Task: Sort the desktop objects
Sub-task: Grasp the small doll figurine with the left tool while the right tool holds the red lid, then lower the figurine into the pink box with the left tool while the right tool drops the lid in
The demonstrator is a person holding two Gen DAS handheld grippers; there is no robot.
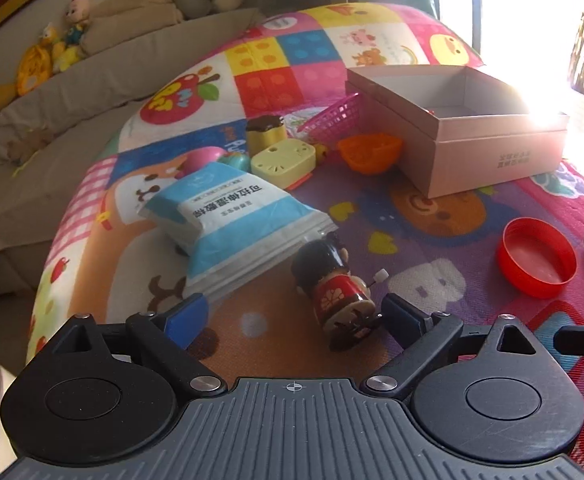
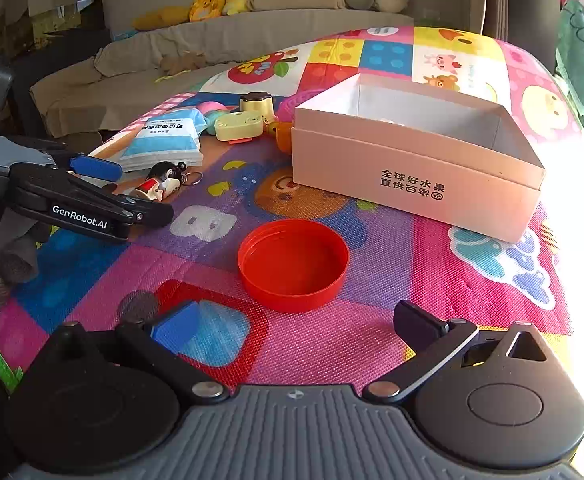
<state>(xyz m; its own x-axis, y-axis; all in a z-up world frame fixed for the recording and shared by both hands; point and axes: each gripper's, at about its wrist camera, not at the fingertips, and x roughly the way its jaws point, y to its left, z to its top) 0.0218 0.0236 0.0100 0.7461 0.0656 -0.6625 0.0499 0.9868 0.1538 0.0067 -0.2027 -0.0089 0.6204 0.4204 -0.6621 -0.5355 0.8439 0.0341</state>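
Left gripper [image 1: 296,314] — jaws spread wide, nothing clamped. A small doll figurine [image 1: 334,286] in red dress and black hair lies on its side between the fingers, nearer the right one; whether a pad touches it cannot be told. In the right wrist view the same gripper [image 2: 132,196] reaches in from the left edge, the figurine [image 2: 160,184] at its tips with a key ring attached.

Right gripper [image 2: 296,328] — jaws likewise wide apart and empty, held above the play mat [image 2: 372,340].

Red plastic lid [image 2: 293,265] — open side up, on the mat just ahead of the right gripper's fingers, touching neither.

Blue-and-white packet [image 1: 228,220] — flat on the mat, just beyond the figurine.

Cardboard box [image 2: 416,160] — open-topped, pale, printed characters on its front wall; right of centre, beyond the lid.

Cluster behind the packet, left of the box: pale yellow vented case [image 1: 284,158], yellow jar with dark lid [image 1: 266,132], orange cup [image 1: 368,152], pink mesh basket [image 1: 334,114] tilted against the box.

Sofa [image 2: 220,40] with plush toys — background.
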